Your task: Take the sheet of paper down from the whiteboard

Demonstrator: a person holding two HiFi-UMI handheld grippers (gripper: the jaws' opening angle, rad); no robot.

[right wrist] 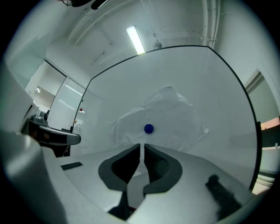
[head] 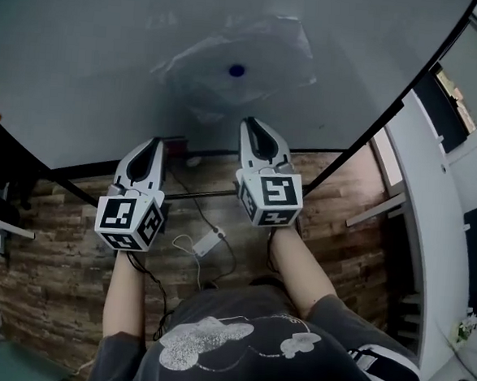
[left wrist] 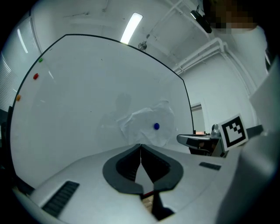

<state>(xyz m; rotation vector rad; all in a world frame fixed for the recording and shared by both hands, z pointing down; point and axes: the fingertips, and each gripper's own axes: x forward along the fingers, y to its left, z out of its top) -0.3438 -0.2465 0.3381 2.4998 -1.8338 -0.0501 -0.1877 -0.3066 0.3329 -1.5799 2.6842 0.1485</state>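
- On the whiteboard [head: 110,46], the sheet of paper [head: 268,53] hung crumpled and wrinkled, pinned by one blue magnet [head: 236,70] near its middle. It had not been taken down.
- In the head view the paper sat in the lower right part of the board, just above the tip of the right gripper.
- Left gripper [head: 155,142]: in its own view the jaws were clenched tip to tip with nothing between them. It lay below and to the left of the paper, apart from it, with its tip close to the board's dark lower edge.
- Right gripper [head: 254,123]: in its own view the jaws were clenched, showing only a hairline slit, and held nothing. It pointed at the paper, with the blue magnet just above the jaw tips. No contact with the paper or the magnet was seen.
- The two grippers were held side by side, one in each hand, each with its marker cube [head: 269,196] facing the person.
- Other magnets noted: a red one [left wrist: 36,76], a green one [left wrist: 40,60] and an orange one [left wrist: 18,98], all near the board's left edge and well apart from the paper.
- Below the board was a wood-pattern floor [head: 55,254], with a white adapter [head: 208,240] and its cable lying on it.
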